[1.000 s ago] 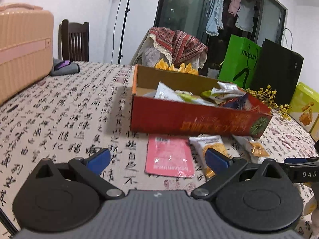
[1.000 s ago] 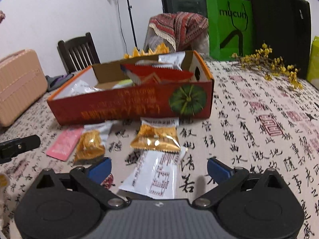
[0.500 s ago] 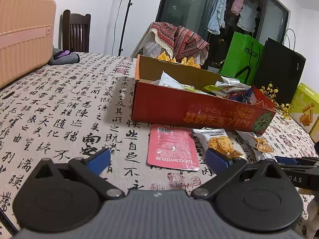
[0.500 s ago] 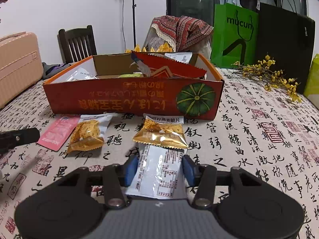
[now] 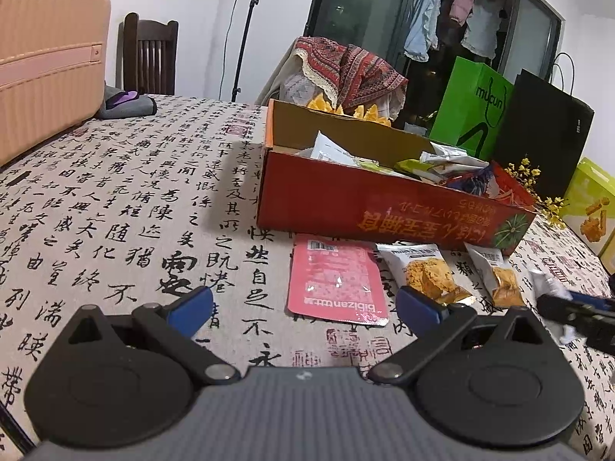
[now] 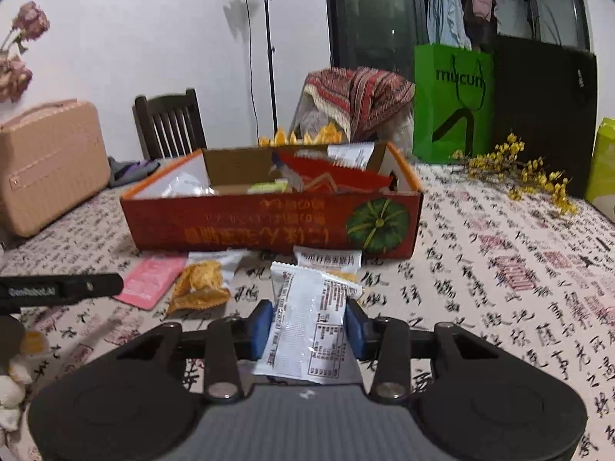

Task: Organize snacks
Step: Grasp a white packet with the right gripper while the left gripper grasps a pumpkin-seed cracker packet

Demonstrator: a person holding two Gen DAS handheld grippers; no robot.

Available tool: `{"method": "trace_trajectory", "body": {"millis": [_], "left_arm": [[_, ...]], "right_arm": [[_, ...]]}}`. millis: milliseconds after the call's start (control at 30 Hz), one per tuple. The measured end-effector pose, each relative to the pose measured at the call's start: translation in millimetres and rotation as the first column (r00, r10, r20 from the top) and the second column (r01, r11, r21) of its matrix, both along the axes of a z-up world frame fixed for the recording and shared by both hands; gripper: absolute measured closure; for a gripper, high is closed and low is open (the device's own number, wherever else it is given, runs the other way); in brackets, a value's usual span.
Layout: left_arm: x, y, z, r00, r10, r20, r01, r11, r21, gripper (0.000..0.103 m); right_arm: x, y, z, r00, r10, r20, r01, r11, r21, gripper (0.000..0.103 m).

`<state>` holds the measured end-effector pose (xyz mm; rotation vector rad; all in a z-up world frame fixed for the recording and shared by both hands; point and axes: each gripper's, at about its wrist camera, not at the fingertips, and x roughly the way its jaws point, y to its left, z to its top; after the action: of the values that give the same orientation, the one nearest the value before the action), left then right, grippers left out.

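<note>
Between the blue pads of the right tongs (image 6: 309, 326) sits a white snack packet (image 6: 307, 322), pinched by its two sides. These tongs have just been closing and now squeeze it, so it can be lifted off the counter (image 6: 499, 269). Straight ahead of them stands the red box (image 6: 269, 223), open on top and already holding snacks, likely where this one belongs. Two orange snack packets (image 5: 426, 272) and a pink packet (image 5: 338, 280) lie just past the left tongs (image 5: 303, 303), which are spread wide and hold nothing, probably waiting their turn.
</note>
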<state>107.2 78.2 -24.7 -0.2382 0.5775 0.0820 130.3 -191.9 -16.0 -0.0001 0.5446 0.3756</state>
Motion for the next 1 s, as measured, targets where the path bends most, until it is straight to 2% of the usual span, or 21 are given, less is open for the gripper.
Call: {"method": "trace_trajectory", "body": {"millis": [267,467,633,800,900,967,1000], "left_arm": [[9,-14,9,1.0,-0.016,-0.017,0.017,0.999,0.037,0.0],[24,-44,21,0.999,-0.051,-0.019,0.052,0.996,0.071,0.0],[43,-72,21,0.995,-0.09,-0.039,0.093,0.992,0.09,0.0],[60,-93,12,0.994,-0.077,-0.071,0.084,0.991,0.106,0.0],[69,-98,6,0.994,-0.06,-0.091,0.07,0.992,0.107,0.005],[73,-99,1,0.992,-0.064,-0.108,0.075,0.992,0.098,0.018],[75,-99,-1,0.991,-0.064,-0.117,0.075,0.992,0.098,0.021]], "right_arm": [[15,-20,4,0.997,-0.073,0.035,0.072,0.997,0.016,0.063],[37,-32,1,0.994,-0.102,0.037,0.1,0.994,0.044,0.063],[49,-44,-8,0.992,-0.12,0.028,0.115,0.985,0.13,0.063],[46,-44,-11,0.99,-0.128,0.066,0.12,0.985,0.121,0.063],[44,-41,-14,0.992,-0.108,0.061,0.1,0.988,0.114,0.063],[42,-39,-13,0.993,-0.101,0.067,0.093,0.99,0.107,0.063],[41,-38,-13,0.993,-0.097,0.072,0.089,0.99,0.108,0.063]]}}
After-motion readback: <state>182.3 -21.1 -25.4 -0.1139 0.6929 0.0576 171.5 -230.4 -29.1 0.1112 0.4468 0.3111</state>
